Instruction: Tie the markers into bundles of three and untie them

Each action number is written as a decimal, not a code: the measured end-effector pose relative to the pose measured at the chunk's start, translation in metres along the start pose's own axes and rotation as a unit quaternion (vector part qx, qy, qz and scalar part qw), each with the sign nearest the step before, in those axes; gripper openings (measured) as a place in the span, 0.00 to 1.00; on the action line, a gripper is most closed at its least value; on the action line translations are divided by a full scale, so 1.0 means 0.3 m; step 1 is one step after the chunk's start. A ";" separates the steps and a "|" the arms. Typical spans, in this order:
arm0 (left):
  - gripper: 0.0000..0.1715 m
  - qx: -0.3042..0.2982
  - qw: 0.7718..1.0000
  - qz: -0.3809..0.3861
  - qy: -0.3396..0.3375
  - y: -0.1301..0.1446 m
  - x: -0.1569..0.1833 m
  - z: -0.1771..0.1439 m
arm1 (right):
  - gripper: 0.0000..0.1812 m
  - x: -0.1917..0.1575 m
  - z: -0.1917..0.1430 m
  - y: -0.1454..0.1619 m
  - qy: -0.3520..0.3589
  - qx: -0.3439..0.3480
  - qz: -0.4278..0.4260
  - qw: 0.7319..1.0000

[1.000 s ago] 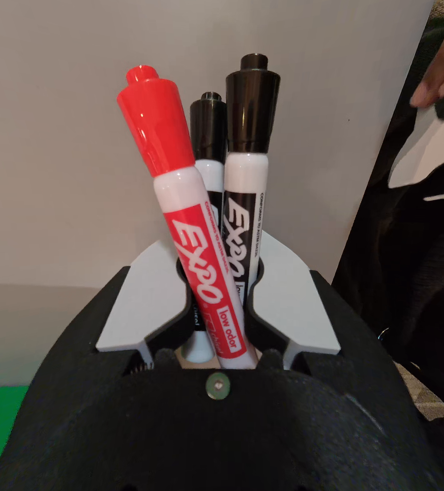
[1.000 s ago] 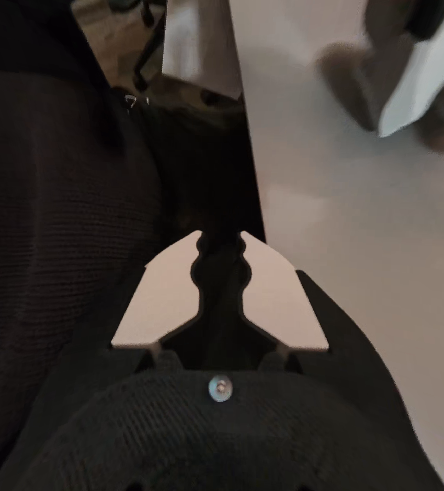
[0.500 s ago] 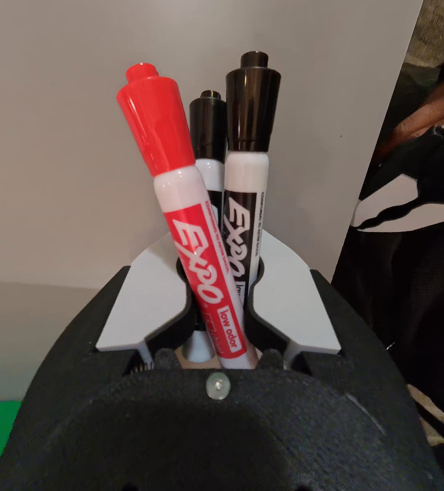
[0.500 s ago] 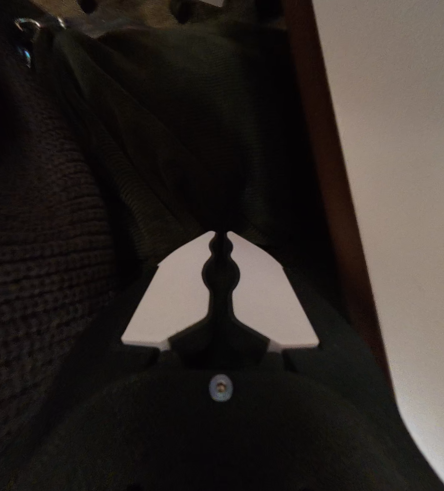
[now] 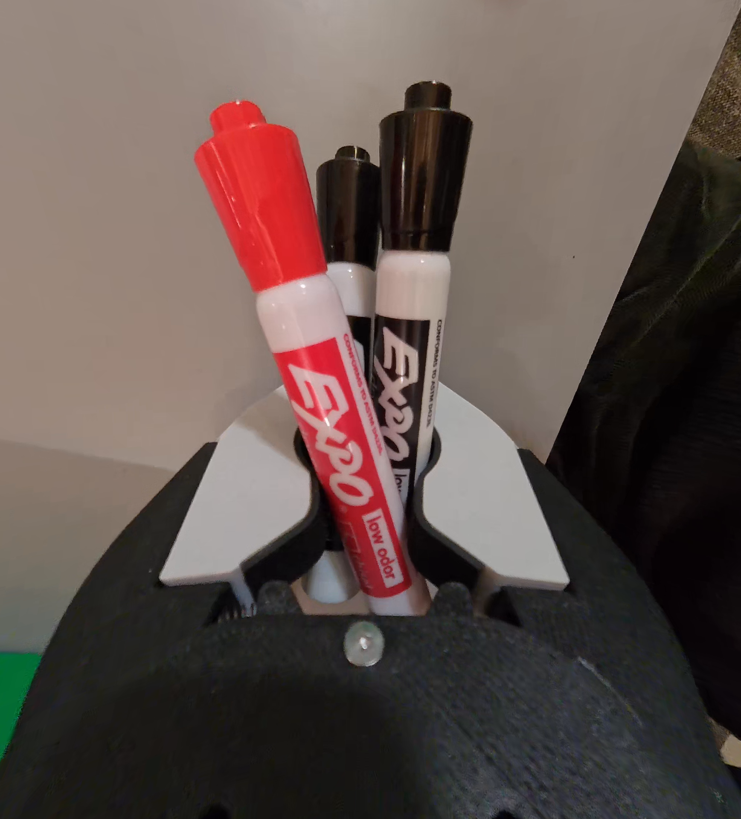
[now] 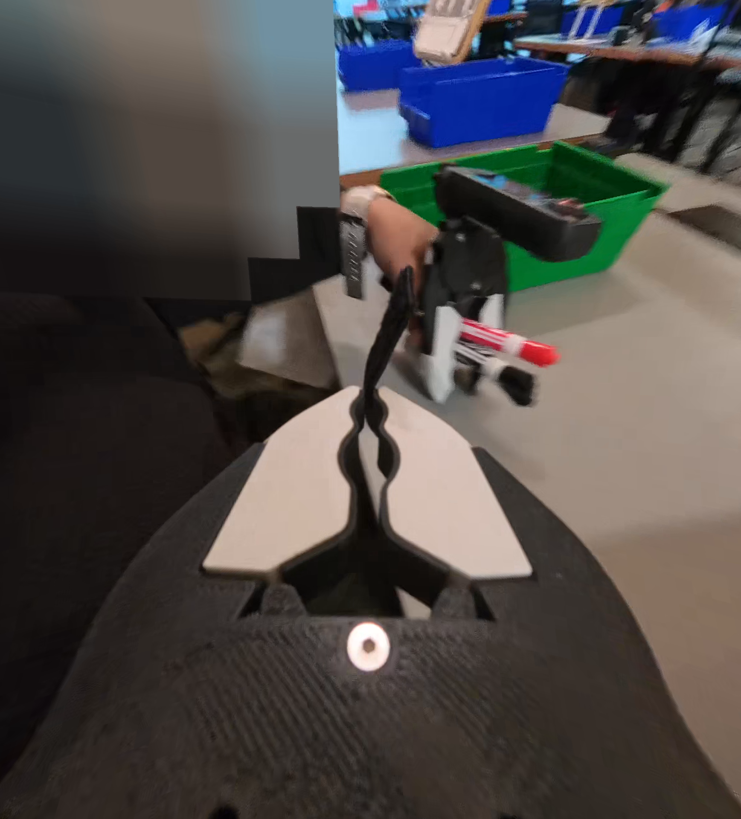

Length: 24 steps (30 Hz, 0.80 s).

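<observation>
My left gripper (image 5: 366,399) is shut on three capped dry-erase markers that stick out forward: a red marker (image 5: 297,337) leaning left, a black marker (image 5: 419,248) on the right, and a second black marker (image 5: 351,221) behind them. It is over a grey table (image 5: 93,221). In the right wrist view the left gripper (image 6: 466,350) shows farther off, held by a hand (image 6: 395,239), with the red marker (image 6: 510,345) pointing right. My right gripper (image 6: 368,392) is shut on a thin black strap (image 6: 388,328) that runs up towards that hand.
Black fabric (image 5: 692,399) hangs at the right of the left wrist view and fills the left of the right wrist view (image 6: 71,443). A green bin (image 6: 581,212) stands on the grey table (image 6: 625,443). Blue bins (image 6: 479,97) stand farther back. One gripper's finger ends stand about 20 cm off the other's.
The right gripper closed from slightly apart onto the black strap and swung from the dark fabric to face the table. The hand and the other gripper left the left wrist view's right edge.
</observation>
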<state>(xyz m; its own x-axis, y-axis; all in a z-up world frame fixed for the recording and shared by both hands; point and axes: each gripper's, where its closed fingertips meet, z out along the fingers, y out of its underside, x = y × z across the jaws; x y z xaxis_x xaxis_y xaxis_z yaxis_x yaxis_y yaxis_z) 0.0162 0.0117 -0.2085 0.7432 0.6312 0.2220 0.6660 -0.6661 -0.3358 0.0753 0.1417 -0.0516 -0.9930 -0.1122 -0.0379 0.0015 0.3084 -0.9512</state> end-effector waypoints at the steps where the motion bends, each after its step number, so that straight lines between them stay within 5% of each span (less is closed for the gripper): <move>1: 0.27 -0.002 1.000 -0.008 0.002 0.000 0.001 0.000 | 0.01 0.027 -0.015 0.016 0.022 -0.027 -0.043 0.998; 4: 0.27 -0.012 1.000 -0.013 0.003 0.000 0.001 -0.001 | 0.01 0.091 0.001 0.125 0.057 -0.155 -0.157 0.974; 7: 0.27 -0.034 0.999 -0.004 -0.008 0.002 0.001 0.001 | 0.02 0.175 0.049 0.279 0.082 -0.309 -0.269 0.908; 10: 0.27 -0.058 0.998 0.005 -0.024 0.004 0.001 0.003 | 0.11 0.239 0.093 0.364 0.102 -0.363 -0.307 0.874; 13: 0.27 -0.075 0.996 0.015 -0.037 0.006 0.000 0.005 | 0.27 0.251 0.100 0.381 0.105 -0.340 -0.245 0.902; 19: 0.27 -0.082 0.994 0.050 -0.056 0.012 -0.002 0.007 | 0.25 0.286 0.082 0.216 0.139 -0.143 -0.055 0.978; 24: 0.27 -0.060 0.992 0.077 -0.080 0.015 -0.003 0.011 | 0.21 0.262 0.177 0.155 0.059 -0.013 0.202 0.977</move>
<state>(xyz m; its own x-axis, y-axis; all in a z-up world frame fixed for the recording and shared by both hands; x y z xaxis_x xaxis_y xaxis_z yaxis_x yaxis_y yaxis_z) 0.0182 0.0093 -0.2132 0.8239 0.5662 0.0244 0.5546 -0.7967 -0.2400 0.0036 0.0972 -0.1152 -0.9186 0.1335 -0.3720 0.3951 0.3298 -0.8574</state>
